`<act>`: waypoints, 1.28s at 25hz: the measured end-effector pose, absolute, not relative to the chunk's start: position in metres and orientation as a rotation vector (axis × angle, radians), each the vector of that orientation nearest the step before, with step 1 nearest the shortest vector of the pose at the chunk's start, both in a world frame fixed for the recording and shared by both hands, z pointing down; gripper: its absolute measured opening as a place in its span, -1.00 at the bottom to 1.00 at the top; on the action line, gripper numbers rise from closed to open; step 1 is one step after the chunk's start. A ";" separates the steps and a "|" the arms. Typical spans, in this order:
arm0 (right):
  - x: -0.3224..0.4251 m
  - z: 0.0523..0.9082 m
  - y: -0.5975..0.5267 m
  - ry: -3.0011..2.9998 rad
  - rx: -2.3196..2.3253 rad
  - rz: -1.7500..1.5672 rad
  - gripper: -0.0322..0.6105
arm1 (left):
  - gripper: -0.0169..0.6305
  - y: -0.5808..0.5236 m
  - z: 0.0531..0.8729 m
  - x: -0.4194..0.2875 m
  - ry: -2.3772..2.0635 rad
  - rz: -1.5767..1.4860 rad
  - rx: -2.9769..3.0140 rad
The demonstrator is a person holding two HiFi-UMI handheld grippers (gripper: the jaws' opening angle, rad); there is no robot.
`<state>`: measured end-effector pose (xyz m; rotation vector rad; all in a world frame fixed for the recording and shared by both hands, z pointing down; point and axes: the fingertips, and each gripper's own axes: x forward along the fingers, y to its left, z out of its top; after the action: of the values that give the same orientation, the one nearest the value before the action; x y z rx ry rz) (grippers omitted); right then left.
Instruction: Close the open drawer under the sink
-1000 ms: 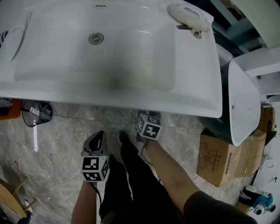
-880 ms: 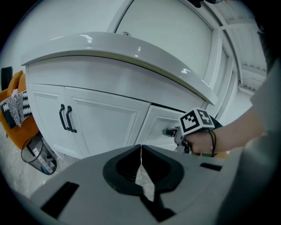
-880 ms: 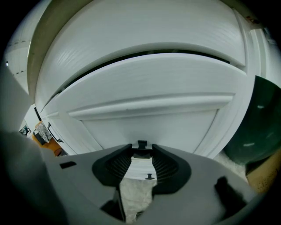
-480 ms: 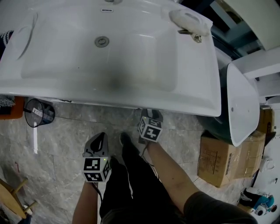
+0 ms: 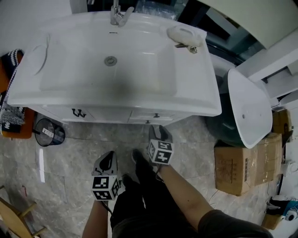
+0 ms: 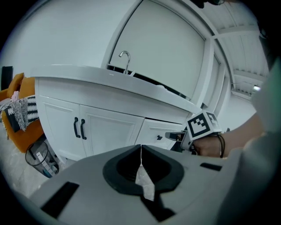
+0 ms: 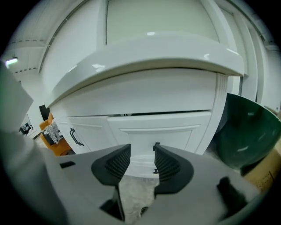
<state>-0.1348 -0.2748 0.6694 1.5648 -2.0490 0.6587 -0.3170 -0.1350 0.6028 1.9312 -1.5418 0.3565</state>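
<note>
Showing white recessed-panel front, small dark knob [image 5: 156,115]: drawer [image 7: 175,127] under sink [image 5: 116,69].

Grey marble floor [image 5: 70,153] carries a white sink cabinet [image 5: 116,114] straight ahead of the jaws of the left gripper [image 5: 107,159] and the right gripper [image 5: 159,131]. Left of the left jaws, a wire wastebasket [image 5: 49,135] stands on the floor beside an orange seat [image 6: 30,138] draped with striped cloth. Right of the right jaws sit a dark green basin [image 5: 216,128] and cardboard boxes [image 5: 240,165] — all on the tiles. On the counter [image 5: 205,93], beyond and above the jaws, stand a tap [image 5: 118,14] and a white soap dish [image 5: 184,35].
</note>
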 end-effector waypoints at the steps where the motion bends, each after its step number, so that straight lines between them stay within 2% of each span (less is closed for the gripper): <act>1: -0.137 0.660 -0.268 -2.064 1.562 0.652 -0.39 | -0.90 -0.130 0.599 -0.317 -1.541 0.346 1.929; 11: -0.136 0.572 -0.217 -2.187 1.449 0.523 -0.40 | -0.90 -0.090 0.542 -0.307 -1.561 0.266 1.929; 20: -0.121 0.539 -0.192 -2.313 1.287 0.500 -0.41 | -0.90 -0.069 0.511 -0.280 -1.673 0.246 1.859; 26: -0.090 0.521 -0.178 -2.416 1.178 0.493 -0.63 | -0.90 -0.051 0.489 -0.239 -1.767 0.240 1.820; 32: -0.052 0.499 -0.161 -2.496 1.096 0.468 -0.73 | -0.90 -0.031 0.469 -0.196 -1.864 0.254 1.807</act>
<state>-0.0516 -0.1613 0.4995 1.0962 -2.4964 0.4679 -0.1963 -0.0312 0.4690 1.8071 -1.8639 0.2536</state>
